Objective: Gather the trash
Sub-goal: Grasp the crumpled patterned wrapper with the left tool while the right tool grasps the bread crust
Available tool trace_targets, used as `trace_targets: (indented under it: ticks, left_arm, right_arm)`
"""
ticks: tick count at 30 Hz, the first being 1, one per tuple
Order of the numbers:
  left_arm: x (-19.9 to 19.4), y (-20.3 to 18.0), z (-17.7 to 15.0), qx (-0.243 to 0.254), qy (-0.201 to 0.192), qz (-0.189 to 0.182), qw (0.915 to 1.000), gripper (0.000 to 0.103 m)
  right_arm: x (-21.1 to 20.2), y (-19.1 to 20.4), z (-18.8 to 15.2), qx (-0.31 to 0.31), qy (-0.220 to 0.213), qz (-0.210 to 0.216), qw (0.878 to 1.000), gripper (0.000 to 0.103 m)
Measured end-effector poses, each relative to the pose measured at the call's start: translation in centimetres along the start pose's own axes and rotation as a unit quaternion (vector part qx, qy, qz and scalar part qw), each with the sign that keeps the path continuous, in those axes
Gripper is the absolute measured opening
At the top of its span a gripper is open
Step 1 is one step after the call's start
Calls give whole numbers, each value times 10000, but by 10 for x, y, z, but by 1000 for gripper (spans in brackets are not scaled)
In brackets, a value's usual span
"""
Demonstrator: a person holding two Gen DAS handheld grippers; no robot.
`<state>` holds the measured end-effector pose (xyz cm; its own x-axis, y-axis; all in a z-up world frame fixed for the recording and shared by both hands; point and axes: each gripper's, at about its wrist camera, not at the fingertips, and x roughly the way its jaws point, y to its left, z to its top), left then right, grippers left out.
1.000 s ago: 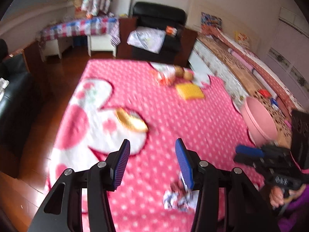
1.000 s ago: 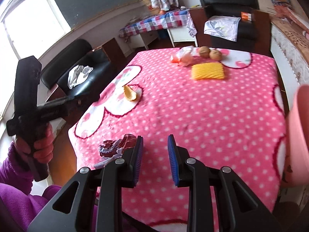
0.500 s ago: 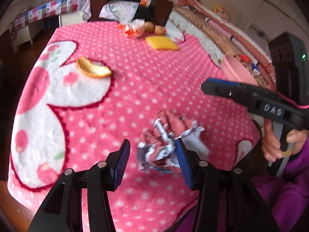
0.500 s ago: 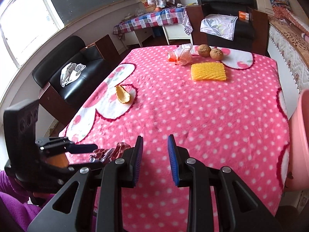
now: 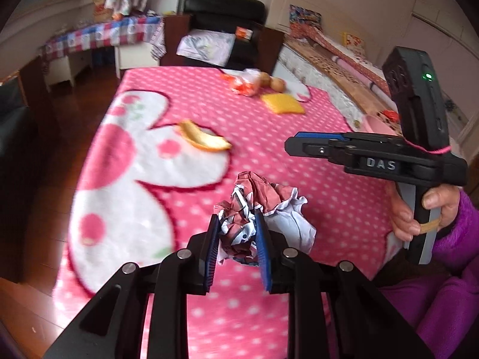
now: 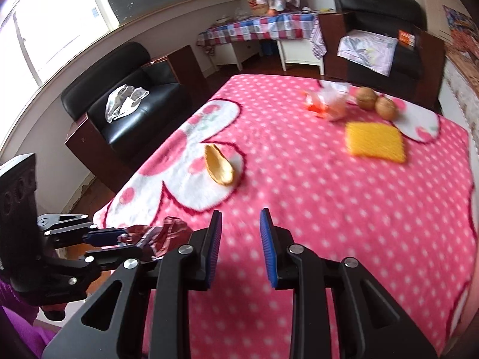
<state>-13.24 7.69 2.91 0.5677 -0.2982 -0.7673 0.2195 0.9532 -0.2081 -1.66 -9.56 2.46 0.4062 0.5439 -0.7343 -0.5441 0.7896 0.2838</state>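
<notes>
Your left gripper's (image 5: 236, 236) closing pads hide the middle of the wrapper (image 5: 263, 206). The pink bin (image 5: 377, 125) sits mostly behind your right gripper (image 5: 302, 145). The far bag (image 6: 329, 101) is blurred; its contents are unreadable.

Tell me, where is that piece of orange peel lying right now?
The orange peel lies on the white patch of the pink blanket, left of the yellow sponge, beyond the crumpled wrapper.

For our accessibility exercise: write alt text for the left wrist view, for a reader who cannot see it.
The left gripper is closing its blue pads on a crumpled red-and-white wrapper lying on a pink polka-dot blanket. An orange peel lies beyond, and a hand holds the right gripper at the right, empty.
</notes>
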Motion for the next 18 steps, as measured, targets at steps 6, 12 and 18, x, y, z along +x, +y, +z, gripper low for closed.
trace_targets:
  ticks: [6,12,18]
  left_arm:
    - [-6,24,-1,-380,-71,86,9992,22]
    - [-5,33,-3,-557,-78,104,9984,22]
    - [-3,39,-5,-699,-21,133,9975,22]
  right_arm:
    - [38,13,19,-124,131,-87,9998,27]
    - [65,16,33,-134,179,-256,9994,27]
    - [79,14,37,-99,281,-323,9990,27]
